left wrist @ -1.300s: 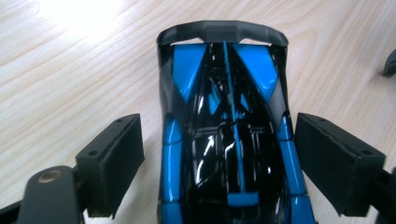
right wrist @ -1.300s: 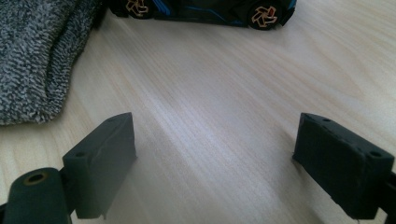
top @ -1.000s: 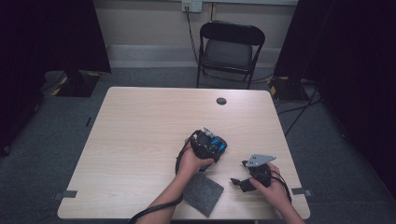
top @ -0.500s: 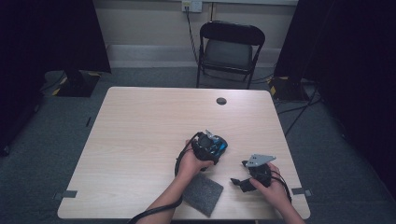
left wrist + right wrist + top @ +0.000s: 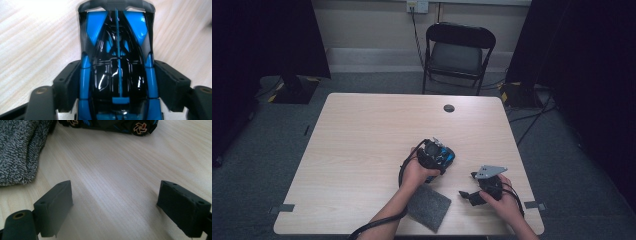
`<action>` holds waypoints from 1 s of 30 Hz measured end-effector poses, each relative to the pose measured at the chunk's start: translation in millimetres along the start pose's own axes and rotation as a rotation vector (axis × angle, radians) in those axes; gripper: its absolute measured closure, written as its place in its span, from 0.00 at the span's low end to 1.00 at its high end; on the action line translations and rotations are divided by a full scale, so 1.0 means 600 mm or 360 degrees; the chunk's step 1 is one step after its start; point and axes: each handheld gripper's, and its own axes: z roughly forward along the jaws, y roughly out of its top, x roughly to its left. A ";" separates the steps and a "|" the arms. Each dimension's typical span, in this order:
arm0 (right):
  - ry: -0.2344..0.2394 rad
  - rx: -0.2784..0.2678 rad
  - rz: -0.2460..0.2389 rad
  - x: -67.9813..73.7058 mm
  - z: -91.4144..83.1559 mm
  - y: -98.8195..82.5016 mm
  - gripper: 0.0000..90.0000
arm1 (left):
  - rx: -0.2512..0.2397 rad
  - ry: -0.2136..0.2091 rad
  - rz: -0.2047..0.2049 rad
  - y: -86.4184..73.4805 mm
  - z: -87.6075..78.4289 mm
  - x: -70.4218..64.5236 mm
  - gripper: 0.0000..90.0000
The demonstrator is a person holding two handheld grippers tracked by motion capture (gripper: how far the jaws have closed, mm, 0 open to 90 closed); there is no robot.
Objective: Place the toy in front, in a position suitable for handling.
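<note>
A glossy blue-and-black toy sports car (image 5: 117, 67) is clamped across its flanks by the left gripper (image 5: 435, 156), whose jaws have just been closing on it, right of centre on the pale wood-grain table (image 5: 362, 145). The right gripper (image 5: 482, 186) is held at about four o'clock from the car, near the table's right edge, its jaws spread wide over bare wood. A grey knitted square cloth (image 5: 428, 206) lies at about six o'clock from the car, near the front edge.
</note>
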 end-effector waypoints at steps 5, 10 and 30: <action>0.0000 0.0000 0.0000 0.000 0.000 0.000 0.13 | 0.0006 0.0032 0.0026 -0.006 -0.001 0.001 0.31; 0.0000 0.0001 -0.0001 0.000 0.000 0.000 0.13 | 0.0011 0.0063 0.0025 -0.006 -0.001 -0.002 0.30; 0.0000 0.0002 -0.0001 0.000 0.000 0.000 0.13 | 0.0045 0.0063 0.0041 -0.022 -0.004 -0.003 0.28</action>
